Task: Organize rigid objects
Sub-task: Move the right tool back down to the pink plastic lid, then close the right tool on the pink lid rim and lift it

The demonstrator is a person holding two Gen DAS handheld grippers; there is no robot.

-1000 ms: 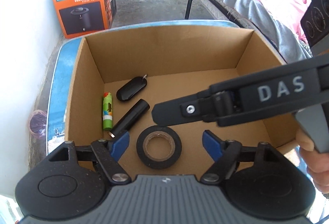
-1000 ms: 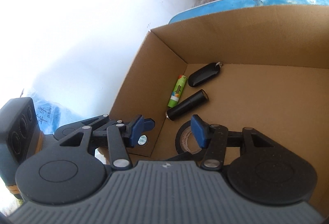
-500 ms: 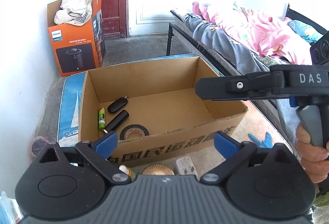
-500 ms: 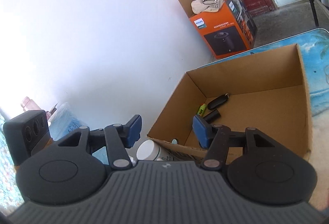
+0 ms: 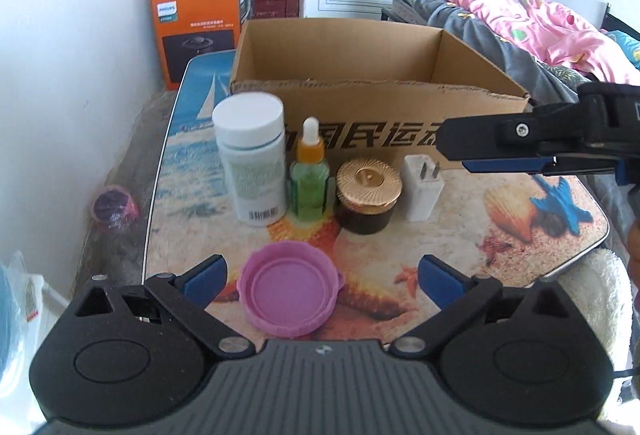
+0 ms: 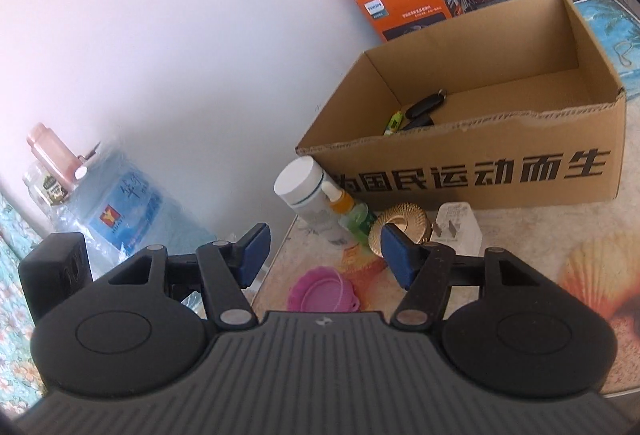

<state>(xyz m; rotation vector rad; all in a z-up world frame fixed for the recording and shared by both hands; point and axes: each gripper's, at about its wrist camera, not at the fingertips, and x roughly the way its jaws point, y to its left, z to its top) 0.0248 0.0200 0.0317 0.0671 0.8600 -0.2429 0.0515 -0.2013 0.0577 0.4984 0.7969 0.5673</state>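
Observation:
A cardboard box [image 5: 360,103] [image 6: 520,163] stands on the table; a black key fob [image 6: 426,102], a green tube [image 6: 394,121] and a black cylinder [image 6: 420,122] lie inside. In front of it stand a white bottle [image 5: 252,159] [image 6: 304,191], a green dropper bottle [image 5: 309,175], a gold-lidded jar [image 5: 367,191] and a white charger plug [image 5: 422,191] [image 6: 456,227]. A pink lid [image 5: 290,293] [image 6: 324,291] lies nearest. My left gripper [image 5: 320,281] is open and empty just above the pink lid. My right gripper [image 6: 324,255] is open and empty, above the row of objects; it also shows in the left wrist view [image 5: 520,147].
An orange appliance box [image 5: 200,19] with cloth in it stands on the floor behind the table. A bed with pink bedding [image 5: 540,23] is at the right. A water jug [image 6: 120,207] stands by the wall at the left. The table's right edge [image 5: 592,247] is rounded.
Both grippers have pulled back out of the box and toward the near table edge. The row of bottles, jar, plug and the pink lid have come into view.

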